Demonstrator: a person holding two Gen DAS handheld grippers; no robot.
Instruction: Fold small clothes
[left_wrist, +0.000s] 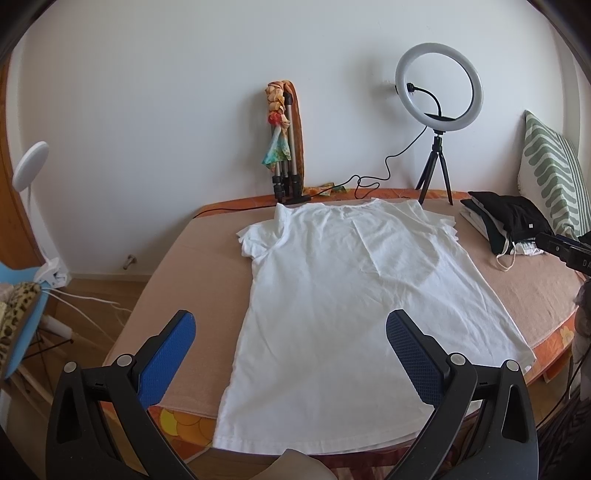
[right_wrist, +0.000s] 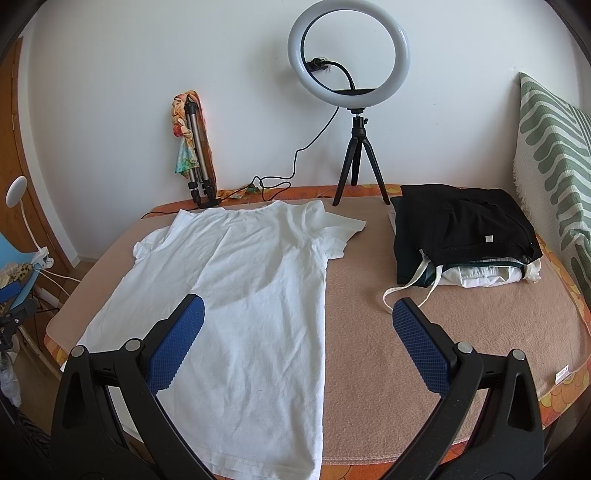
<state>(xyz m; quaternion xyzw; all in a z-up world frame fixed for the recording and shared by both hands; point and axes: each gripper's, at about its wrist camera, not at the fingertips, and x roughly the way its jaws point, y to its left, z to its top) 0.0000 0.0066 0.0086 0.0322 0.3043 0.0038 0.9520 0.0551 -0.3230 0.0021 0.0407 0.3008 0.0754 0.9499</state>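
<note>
Your left tool (left_wrist: 290, 334) and right tool (right_wrist: 297, 323) both hover with fingers apart above the flat white cotton T-shirt (right_wrist: 236, 295) on the beige-blanketed bed (right_wrist: 424, 332). Beside it: a stack of folded black and white clothes (right_wrist: 461, 229), a ring light on a black tripod (right_wrist: 349, 51).

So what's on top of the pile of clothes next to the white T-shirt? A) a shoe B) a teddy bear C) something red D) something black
D: a folded black garment lies on top of the pile, with white things under it, to the right of the T-shirt spread on the bed.
</note>
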